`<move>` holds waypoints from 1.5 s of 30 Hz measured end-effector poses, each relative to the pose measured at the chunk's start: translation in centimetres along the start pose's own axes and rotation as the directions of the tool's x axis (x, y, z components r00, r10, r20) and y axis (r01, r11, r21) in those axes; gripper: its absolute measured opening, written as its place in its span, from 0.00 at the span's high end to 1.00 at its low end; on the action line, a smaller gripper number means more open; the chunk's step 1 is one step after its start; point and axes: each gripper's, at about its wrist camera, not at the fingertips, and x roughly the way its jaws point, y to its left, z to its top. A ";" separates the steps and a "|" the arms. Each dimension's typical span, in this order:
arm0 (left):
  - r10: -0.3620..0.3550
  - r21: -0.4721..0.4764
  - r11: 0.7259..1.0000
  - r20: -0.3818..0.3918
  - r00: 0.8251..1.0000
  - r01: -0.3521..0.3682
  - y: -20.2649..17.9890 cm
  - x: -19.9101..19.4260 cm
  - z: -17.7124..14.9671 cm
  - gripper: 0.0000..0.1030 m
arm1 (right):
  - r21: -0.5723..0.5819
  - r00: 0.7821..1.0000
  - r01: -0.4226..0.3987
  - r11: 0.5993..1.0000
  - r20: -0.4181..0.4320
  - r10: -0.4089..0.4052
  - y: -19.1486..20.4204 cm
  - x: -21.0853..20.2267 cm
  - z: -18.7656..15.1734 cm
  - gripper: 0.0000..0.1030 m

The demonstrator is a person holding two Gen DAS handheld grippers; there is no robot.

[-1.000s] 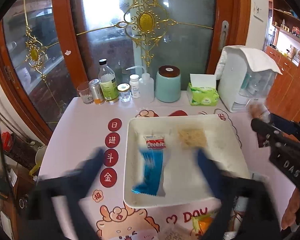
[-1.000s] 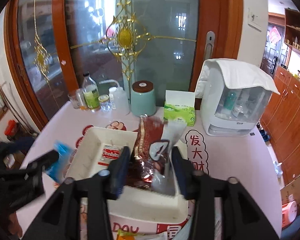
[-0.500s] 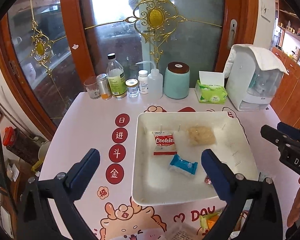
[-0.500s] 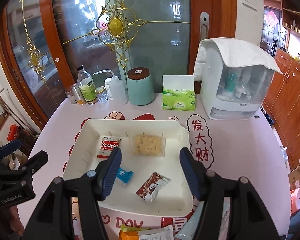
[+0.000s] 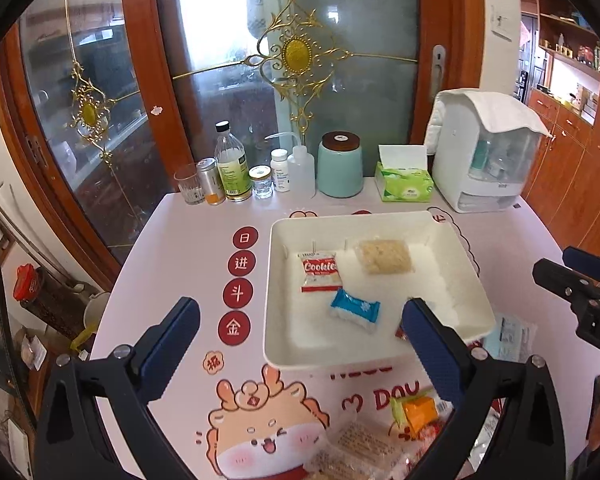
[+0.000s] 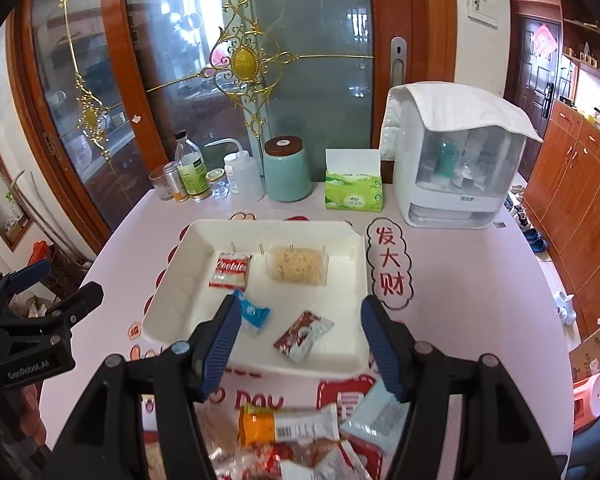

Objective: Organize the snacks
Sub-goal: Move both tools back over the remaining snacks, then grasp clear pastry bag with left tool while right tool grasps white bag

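Your white tray (image 6: pixel 172 280) on the counter (image 6: pixel 460 300) holds four snacks: a red-and-white cookie packet (image 6: pixel 229 270) at its far left, a clear-wrapped rice cake (image 6: pixel 297 267) to that packet's right, a blue candy (image 6: pixel 254 312) nearer you, and a brown-red wrapper (image 6: pixel 303 335) by the tray's near edge. Only your right view shows that wrapper whole; the left view hides most of it. Your left gripper (image 5: pixel 300 344) has jaws spread wide, empty. Your right gripper (image 6: pixel 298 344) has jaws opening, nothing between them. More packets lie just outside the tray's near rim.
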 end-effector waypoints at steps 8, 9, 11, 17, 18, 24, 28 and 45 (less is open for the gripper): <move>-0.027 0.037 0.999 -0.012 1.000 0.028 -1.1 -4.2 -3.0 0.02 | 0.008 0.997 -0.019 1.000 -0.072 0.019 -1.6 -3.2 -4.8 0.29; -0.036 0.041 0.998 -0.021 0.999 0.037 -1.2 -4.7 -3.4 0.02 | 0.010 0.996 -0.023 1.000 -0.084 0.024 -1.8 -3.5 -5.6 0.29; -0.040 0.049 0.998 -0.042 0.998 0.042 -1.3 -5.3 -4.2 0.02 | 0.003 0.994 -0.022 1.000 -0.103 0.022 -2.0 -4.0 -7.0 0.29; -0.063 0.065 0.995 -0.106 0.992 0.070 -1.3 -5.8 -7.1 0.02 | 0.027 0.989 0.012 1.000 -0.145 -0.008 -2.9 -4.2 -10.4 0.29; -0.072 0.073 0.994 -0.126 0.989 0.082 -1.4 -5.4 -7.8 0.02 | 0.045 0.987 0.005 0.999 -0.162 0.003 -3.2 -4.0 -11.0 0.29; -0.176 0.143 0.966 -0.256 0.951 0.217 -2.7 -1.5 -11.2 0.02 | 0.194 0.957 0.028 0.981 -0.288 0.030 -4.8 -1.2 -14.3 0.29; -0.204 0.218 0.933 -0.337 0.919 0.287 -4.4 1.6 -13.7 0.02 | 0.303 0.933 0.080 0.950 -0.357 0.035 -5.6 1.2 -16.1 0.29; -0.177 0.282 0.878 -0.557 0.811 0.386 -6.8 12.5 -18.7 0.02 | 0.504 0.857 0.260 0.823 -0.514 0.044 -4.6 8.6 -20.2 0.29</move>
